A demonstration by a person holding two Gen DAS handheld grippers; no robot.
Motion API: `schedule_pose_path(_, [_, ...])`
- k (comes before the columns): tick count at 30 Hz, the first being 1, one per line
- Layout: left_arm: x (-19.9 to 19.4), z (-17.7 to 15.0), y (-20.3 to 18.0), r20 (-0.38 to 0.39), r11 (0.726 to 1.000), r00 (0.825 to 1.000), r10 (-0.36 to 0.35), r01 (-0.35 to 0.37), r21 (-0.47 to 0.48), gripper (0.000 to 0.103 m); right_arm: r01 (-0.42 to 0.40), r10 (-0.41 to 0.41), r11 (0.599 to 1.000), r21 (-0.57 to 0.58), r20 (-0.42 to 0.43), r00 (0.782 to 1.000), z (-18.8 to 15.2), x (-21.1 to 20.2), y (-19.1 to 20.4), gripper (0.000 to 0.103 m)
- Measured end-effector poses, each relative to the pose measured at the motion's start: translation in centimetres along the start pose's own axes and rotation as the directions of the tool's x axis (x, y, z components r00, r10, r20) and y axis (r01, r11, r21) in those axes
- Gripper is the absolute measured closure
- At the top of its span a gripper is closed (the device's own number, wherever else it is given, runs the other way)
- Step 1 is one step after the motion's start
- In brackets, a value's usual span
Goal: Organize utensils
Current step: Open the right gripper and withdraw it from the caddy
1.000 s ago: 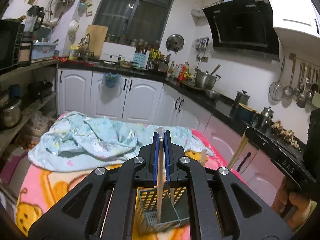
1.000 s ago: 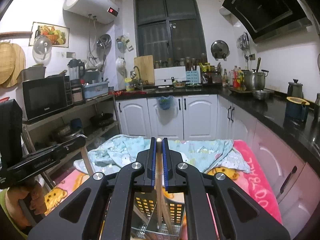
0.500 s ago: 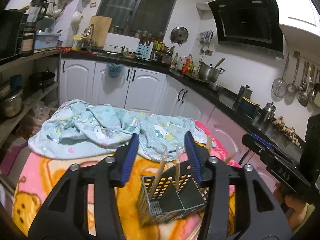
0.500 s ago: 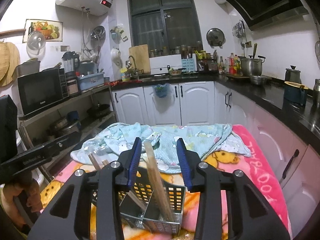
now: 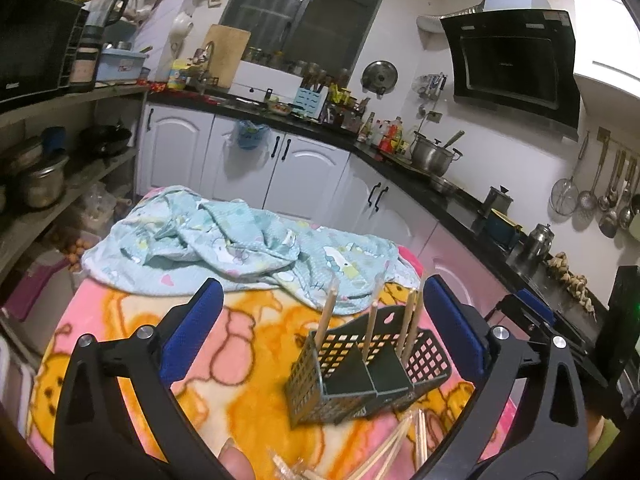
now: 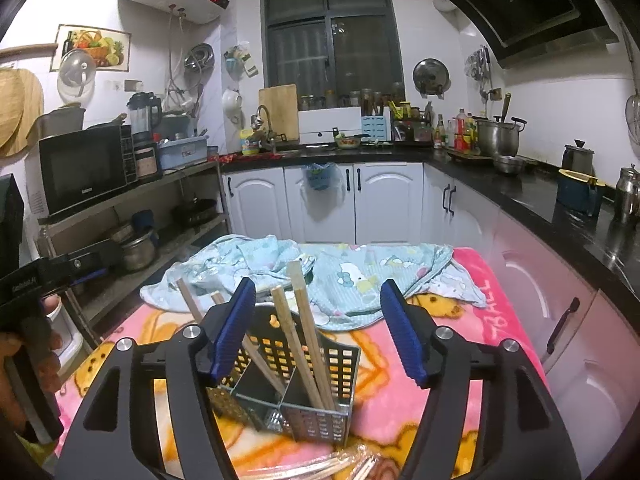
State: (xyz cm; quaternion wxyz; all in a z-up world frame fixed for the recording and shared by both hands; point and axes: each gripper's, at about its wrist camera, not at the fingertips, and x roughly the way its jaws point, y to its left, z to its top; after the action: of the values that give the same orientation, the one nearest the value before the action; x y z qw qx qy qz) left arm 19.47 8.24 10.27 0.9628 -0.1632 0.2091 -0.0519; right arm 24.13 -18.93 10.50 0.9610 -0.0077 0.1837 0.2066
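Note:
A black perforated utensil caddy (image 5: 372, 376) with dividers stands on the pink and orange blanket (image 5: 240, 360). Several wooden chopsticks (image 5: 372, 332) stand upright in it. It also shows in the right wrist view (image 6: 296, 392), with chopsticks (image 6: 308, 336) leaning in its compartments. My left gripper (image 5: 320, 320) is wide open and empty, just in front of the caddy. My right gripper (image 6: 318, 328) is wide open and empty, its fingers either side of the caddy. More loose chopsticks (image 5: 396, 452) lie on the blanket at the near edge, also in the right wrist view (image 6: 320, 468).
A crumpled light-blue cloth (image 5: 224, 248) lies across the far half of the blanket. White cabinets (image 6: 360, 204) and a black counter (image 6: 560, 200) ring the room. A shelf with a microwave (image 6: 84, 168) stands at the left.
Both grippers were shut on a chopstick over the caddy, then opened and let the chopsticks drop in. Both have pulled back and their jaws are wider now.

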Motion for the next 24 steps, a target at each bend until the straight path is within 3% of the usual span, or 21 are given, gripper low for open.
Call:
schedule_pose_path(14, [-2.9,-2.2,0.7,-0.022,1.0,1.0,-0.006,0.005,-0.031,0.011,-0.007,0.007,1.0,-0.021,0.012,1.0,-0.9,-3.7,0.7,0.038])
schedule_pose_path(24, [-3.4,-4.8,1.2,-0.083,0.999,0.997,0.006,-0.008,-0.031,0.011,0.0,0.0,1.0,-0.017,-0.027,1.0,-2.8,-5.0,0.4,0.037])
